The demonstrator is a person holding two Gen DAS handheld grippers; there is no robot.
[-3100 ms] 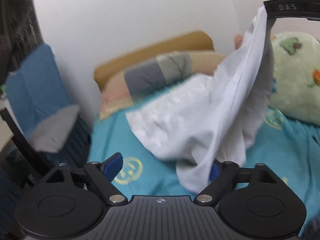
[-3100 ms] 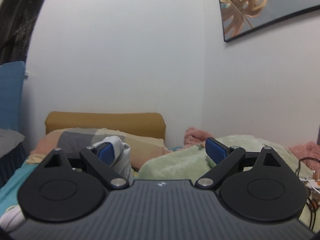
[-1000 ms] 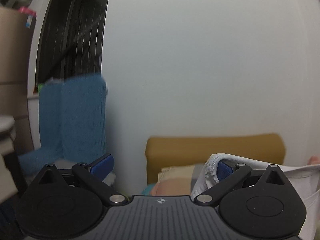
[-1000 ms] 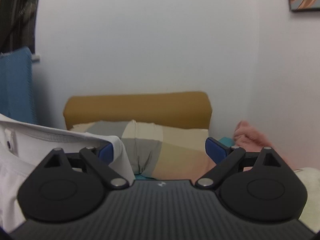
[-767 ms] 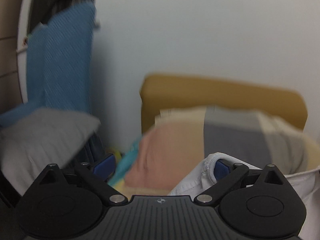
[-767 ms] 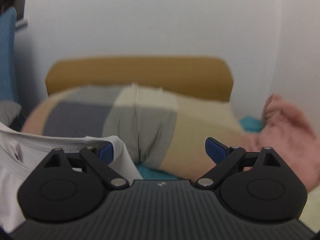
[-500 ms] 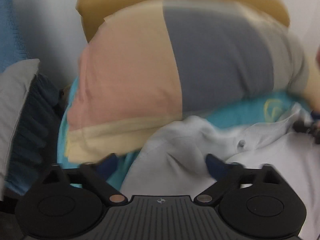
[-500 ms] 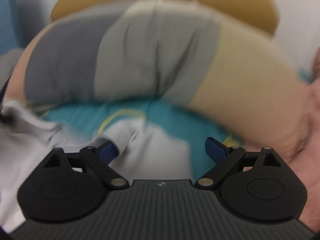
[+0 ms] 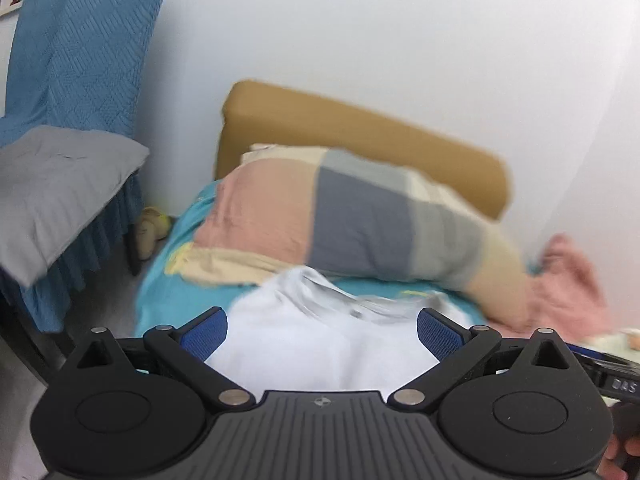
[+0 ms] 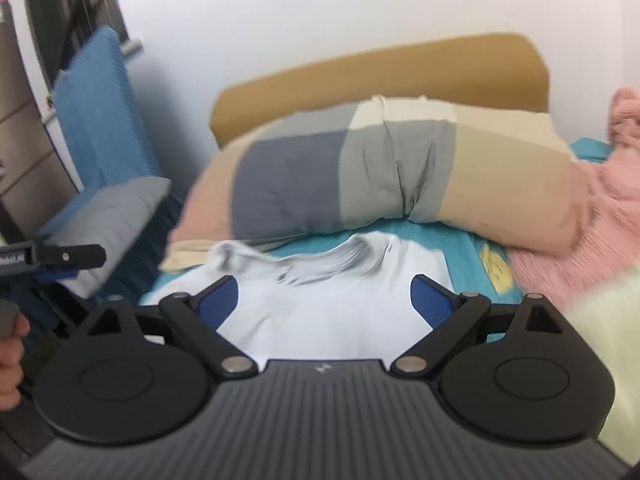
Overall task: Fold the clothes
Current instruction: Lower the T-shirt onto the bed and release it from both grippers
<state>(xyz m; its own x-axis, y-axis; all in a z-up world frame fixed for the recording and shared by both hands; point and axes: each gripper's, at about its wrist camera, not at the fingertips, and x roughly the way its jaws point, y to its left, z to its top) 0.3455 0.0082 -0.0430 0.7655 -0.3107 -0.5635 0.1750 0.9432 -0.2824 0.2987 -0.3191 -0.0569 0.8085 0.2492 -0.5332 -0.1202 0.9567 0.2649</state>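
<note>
Both let go: left gripper [image 9: 322,330] and right gripper [image 10: 325,300], clamped on the white shirt [image 10: 332,300] a second ago, now gape wide above it, shirt lying collar-far on the teal bed [image 10: 464,240] near the pillow [image 10: 360,168]; spread, ready for folding.

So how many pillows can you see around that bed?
2. A patchwork pillow lies at the head of the bed against the headboard, just beyond the white shirt. A grey pillow rests on the blue-covered chair beside it. Others may be hidden.
</note>
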